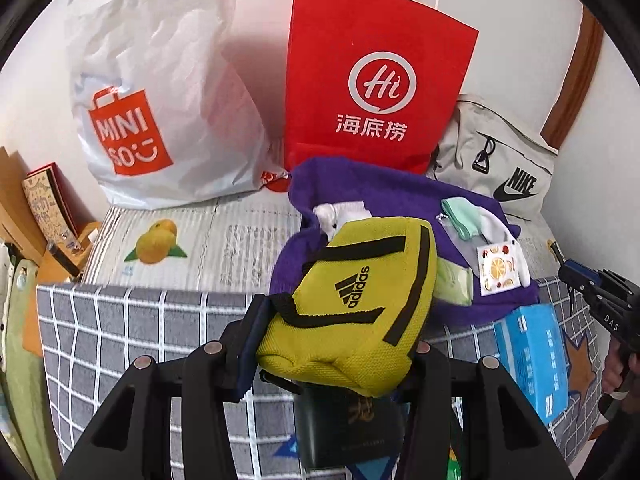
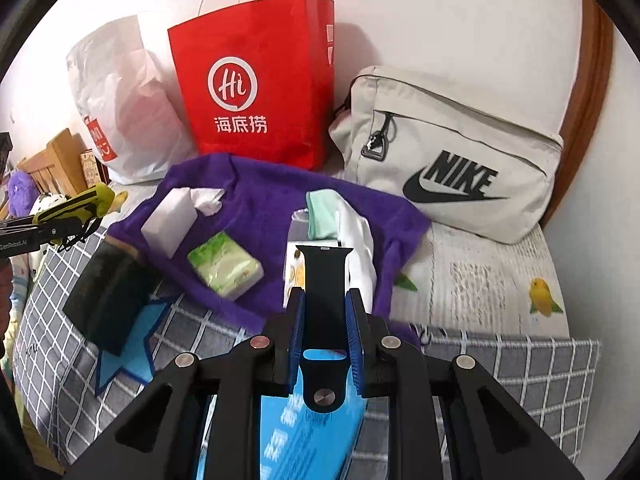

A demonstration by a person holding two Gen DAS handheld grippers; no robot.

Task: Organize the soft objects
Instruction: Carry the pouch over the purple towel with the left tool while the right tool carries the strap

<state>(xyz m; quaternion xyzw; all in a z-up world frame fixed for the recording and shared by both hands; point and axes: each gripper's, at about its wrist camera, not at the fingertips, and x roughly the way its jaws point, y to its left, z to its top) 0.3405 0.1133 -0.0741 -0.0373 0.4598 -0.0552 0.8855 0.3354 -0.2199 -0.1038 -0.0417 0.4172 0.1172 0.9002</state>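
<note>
In the left wrist view my left gripper is shut on a yellow Adidas waist bag, held above the grey checked bedding. In the right wrist view my right gripper is shut on a black watch strap, which sticks out forward between the blue pads. Behind both lies a purple towel. It carries a white tissue pack, a green tissue pack, mint and white socks and a fruit-print card. The right gripper shows at the left view's right edge.
Against the wall stand a white Miniso plastic bag, a red paper bag and a beige Nike bag. A blue box and a black box lie on the checked bedding. Wooden furniture sits at the left.
</note>
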